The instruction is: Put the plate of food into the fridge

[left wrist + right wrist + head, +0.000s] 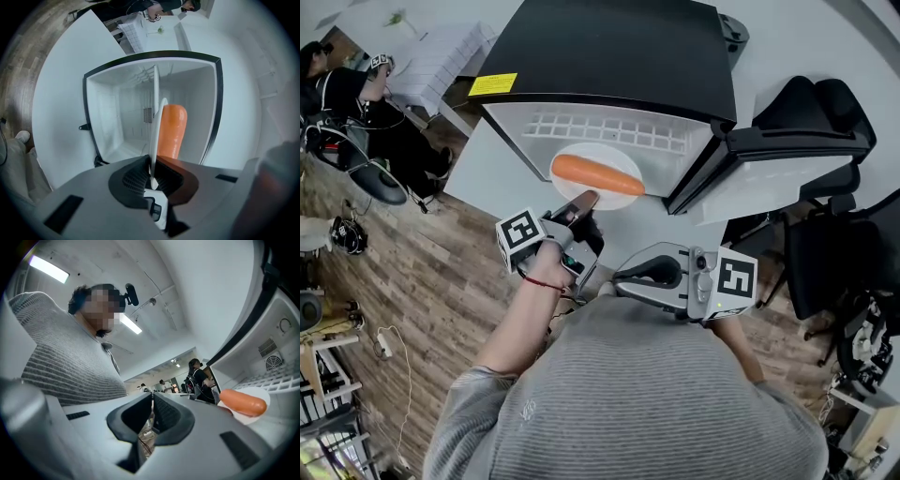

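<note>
The plate (602, 190) carries one long orange piece of food (598, 174) and sits at the mouth of the open fridge (609, 47), below a white wire rack (609, 127). Whether it rests on the fridge floor I cannot tell. The left hand-held gripper (578, 208), at 6 o'clock of the plate, has its jaws clamped on the plate's near rim (157, 136). The right hand-held gripper (152, 416) is drawn back at 5 o'clock, jaws nearly together with nothing between them. The fridge door (787, 145) stands open at 3 o'clock. The fridge stands on a white tabletop (478, 173) above a wood floor (422, 281). A black chair (825, 103) is at 2 o'clock and people (356, 94) are at 10 o'clock.
</note>
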The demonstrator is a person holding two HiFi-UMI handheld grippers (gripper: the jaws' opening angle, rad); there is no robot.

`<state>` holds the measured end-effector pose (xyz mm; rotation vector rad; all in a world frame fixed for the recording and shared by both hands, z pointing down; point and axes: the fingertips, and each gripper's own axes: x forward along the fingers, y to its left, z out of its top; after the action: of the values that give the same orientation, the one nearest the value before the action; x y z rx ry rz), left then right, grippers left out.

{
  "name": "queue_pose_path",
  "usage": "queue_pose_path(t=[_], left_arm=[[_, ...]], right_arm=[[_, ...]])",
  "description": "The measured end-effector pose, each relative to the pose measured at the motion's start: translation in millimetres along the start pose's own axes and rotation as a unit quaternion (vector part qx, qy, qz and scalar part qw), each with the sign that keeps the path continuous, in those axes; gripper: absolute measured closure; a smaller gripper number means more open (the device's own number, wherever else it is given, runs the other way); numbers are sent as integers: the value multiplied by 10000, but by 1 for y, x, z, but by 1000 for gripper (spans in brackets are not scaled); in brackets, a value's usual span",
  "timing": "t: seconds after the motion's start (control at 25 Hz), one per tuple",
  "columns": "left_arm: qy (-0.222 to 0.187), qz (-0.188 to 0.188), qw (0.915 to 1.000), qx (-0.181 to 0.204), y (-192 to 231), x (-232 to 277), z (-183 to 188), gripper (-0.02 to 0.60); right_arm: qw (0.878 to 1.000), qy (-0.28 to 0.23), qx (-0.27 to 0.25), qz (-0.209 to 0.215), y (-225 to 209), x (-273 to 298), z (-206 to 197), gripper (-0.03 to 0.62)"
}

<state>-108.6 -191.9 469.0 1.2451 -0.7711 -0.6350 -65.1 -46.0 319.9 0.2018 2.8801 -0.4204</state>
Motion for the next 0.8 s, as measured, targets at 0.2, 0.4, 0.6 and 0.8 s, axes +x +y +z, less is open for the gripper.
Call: queue_pose_path(t=[0.2, 0.4, 0.6, 0.8], left_arm=[[-6, 113, 9997, 213, 1, 17, 17, 552], [3, 138, 9998, 176, 0, 30, 24, 552], [-5, 128, 9999, 91, -5, 40, 30, 552], [-3, 128, 9998, 126, -5, 48, 38, 552]], right_arm=[[10000, -55, -15, -35, -10, -2, 4, 579], [9999, -42, -9, -95, -19, -5, 5, 579], [9998, -51, -8, -182, -27, -8, 7, 579], [9997, -56, -12, -235, -32, -9, 7, 579]])
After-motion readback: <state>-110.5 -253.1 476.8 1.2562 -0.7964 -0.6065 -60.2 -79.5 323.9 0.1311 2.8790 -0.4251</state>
